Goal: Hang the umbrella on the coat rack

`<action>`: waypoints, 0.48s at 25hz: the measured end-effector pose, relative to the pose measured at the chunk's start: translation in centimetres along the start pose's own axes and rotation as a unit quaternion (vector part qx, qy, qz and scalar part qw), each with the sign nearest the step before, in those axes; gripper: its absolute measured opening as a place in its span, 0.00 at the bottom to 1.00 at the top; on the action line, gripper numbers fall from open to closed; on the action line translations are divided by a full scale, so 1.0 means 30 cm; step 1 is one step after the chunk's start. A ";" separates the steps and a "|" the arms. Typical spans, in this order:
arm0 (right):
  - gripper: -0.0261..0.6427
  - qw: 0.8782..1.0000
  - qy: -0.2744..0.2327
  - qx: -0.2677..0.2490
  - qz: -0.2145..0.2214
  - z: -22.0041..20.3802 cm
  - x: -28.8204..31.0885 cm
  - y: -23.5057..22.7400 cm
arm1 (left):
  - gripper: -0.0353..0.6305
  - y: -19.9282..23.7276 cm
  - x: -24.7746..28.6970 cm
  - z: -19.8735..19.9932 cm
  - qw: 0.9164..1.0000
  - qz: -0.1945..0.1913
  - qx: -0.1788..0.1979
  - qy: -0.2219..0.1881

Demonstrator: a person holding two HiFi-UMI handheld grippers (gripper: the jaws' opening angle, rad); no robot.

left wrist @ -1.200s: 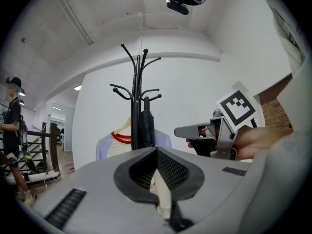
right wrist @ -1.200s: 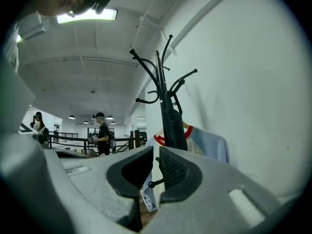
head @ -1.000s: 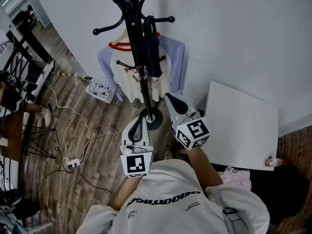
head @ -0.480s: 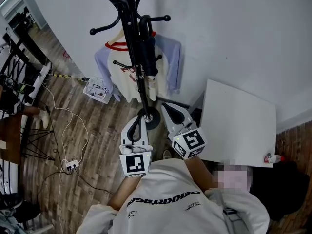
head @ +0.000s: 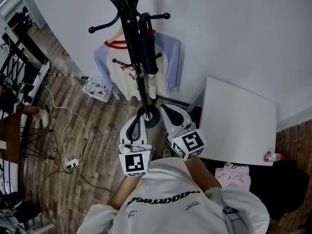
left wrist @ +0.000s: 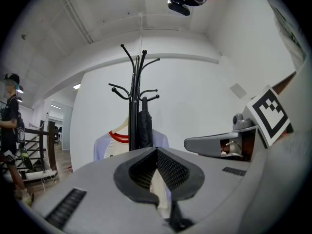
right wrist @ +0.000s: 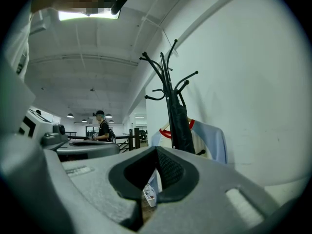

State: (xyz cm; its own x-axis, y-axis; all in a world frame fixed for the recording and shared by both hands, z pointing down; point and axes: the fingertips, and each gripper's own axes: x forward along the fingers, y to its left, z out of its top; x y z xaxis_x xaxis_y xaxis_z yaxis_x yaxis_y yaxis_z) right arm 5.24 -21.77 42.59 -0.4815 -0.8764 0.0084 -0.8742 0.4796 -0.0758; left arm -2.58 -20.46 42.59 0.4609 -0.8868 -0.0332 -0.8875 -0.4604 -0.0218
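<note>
1. Right gripper (head: 165, 107) is drawing back toward my chest since a second ago, jaws pressed together, gripping nothing.
2. Left gripper (head: 137, 119) is idling level beside it, likewise closed and empty.
3. Umbrella (head: 147, 45) is hanging folded on the coat rack (head: 130, 30), against the raglan shirt (head: 117, 79). I'm judging the hang done, hence my retreat.

The folded dark umbrella (head: 147, 52) hangs upright on the black coat rack (head: 127, 16). The rack stands by the far wall (head: 234, 33).

The coat rack (head: 131, 33) is black, the umbrella (head: 148, 52) seemingly black, the shirt (head: 123, 78) cream with red collar.
</note>
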 end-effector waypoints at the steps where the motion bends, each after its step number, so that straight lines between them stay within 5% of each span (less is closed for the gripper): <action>1: 0.03 1.000 0.000 0.001 0.000 -0.002 0.000 -0.001 | 0.05 0.000 0.000 0.000 1.000 0.000 0.000 0.001; 12: 0.03 1.000 0.001 0.002 0.002 -0.003 -0.006 -0.004 | 0.05 0.001 0.007 -0.013 1.000 0.002 0.000 0.001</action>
State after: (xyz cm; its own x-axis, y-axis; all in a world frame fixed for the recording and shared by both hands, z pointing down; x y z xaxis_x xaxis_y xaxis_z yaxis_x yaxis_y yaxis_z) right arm 5.41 -21.67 42.70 -0.4845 -0.8747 0.0108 -0.8725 0.4822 -0.0793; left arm -2.51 -20.70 42.97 0.4581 -0.8883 -0.0313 -0.8889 -0.4576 -0.0224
